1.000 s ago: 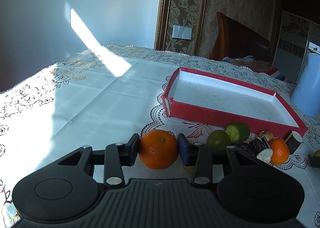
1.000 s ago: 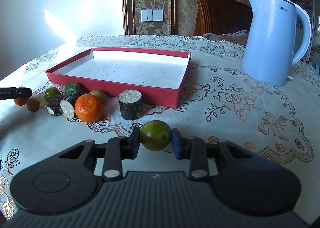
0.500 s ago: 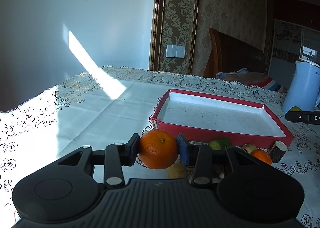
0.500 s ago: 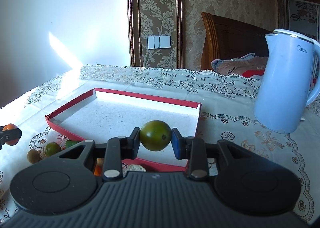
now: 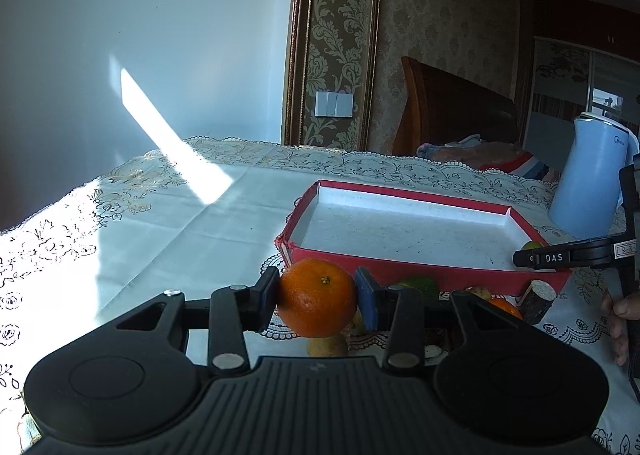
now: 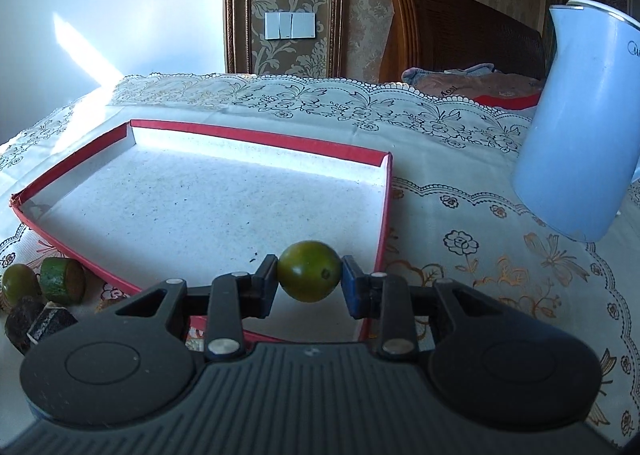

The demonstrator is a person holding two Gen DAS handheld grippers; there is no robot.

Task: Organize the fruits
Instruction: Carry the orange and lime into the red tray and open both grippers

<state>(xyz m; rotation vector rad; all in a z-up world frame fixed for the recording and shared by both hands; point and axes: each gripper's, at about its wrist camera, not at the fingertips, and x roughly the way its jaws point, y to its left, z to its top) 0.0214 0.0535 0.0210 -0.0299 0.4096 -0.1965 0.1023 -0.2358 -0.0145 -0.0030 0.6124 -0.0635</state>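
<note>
So nothing's actually landed in the shallow red cardboard tray with the white floor point(image 6: 168, 135) yet, it looks bare in both views. Over on the left, the left claw point(image 5: 316, 297) is clamped on a round orange tangerine point(image 5: 317, 303), held up just short of the tray's near wall. Below it on the lace-covered surface point(image 5: 160, 223) there's a leftover bunch waiting: a green cut piece point(image 6: 62, 280), a dark bark-skinned chunk point(image 5: 540, 301) and a few more I can't make out. Further right, the right claw point(image 6: 310, 277) grips a small round dark-green fruit point(image 6: 310, 276) above the tray's near right corner, so I'd guess that one drops first. Readable writing: "DAS" on the right claw's finger, and partial lettering on the pale blue plastic kettle point(image 6: 580, 127), too cut off to read.
</note>
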